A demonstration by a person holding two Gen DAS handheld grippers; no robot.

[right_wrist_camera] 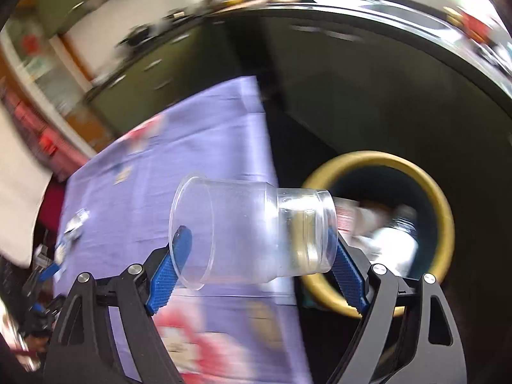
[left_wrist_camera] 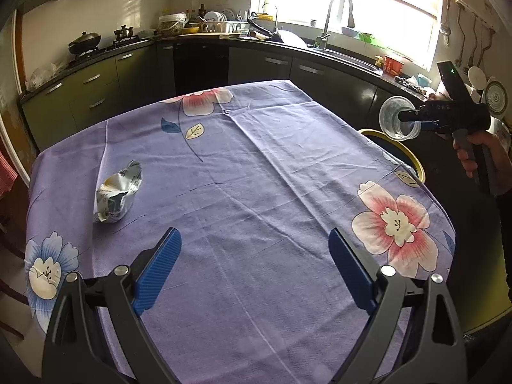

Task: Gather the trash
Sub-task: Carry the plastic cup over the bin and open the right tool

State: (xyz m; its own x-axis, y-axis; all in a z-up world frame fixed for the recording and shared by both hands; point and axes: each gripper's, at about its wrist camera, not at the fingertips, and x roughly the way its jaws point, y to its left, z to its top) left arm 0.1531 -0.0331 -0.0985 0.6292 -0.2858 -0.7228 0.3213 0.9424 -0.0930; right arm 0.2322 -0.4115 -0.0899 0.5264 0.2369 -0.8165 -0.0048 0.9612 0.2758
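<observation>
Lilac tablecloth [left_wrist_camera: 256, 192] showing pink, white and blue flower prints, silver-white crumpled wrapper [left_wrist_camera: 116, 196] lying on the tablecloth's left part, clear plastic cup [right_wrist_camera: 252, 233] showing see-through beside the tablecloth's right edge, yellow-rimmed dark bin [right_wrist_camera: 443, 204] sitting beyond that edge, blue ribbed gripper pads [left_wrist_camera: 158, 272] hovering over the tablecloth

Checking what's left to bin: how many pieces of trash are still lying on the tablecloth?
1. A crumpled wrapper lies near the tablecloth's left edge. The clear plastic cup is already off it, held by the right hand-held gripper.
</observation>
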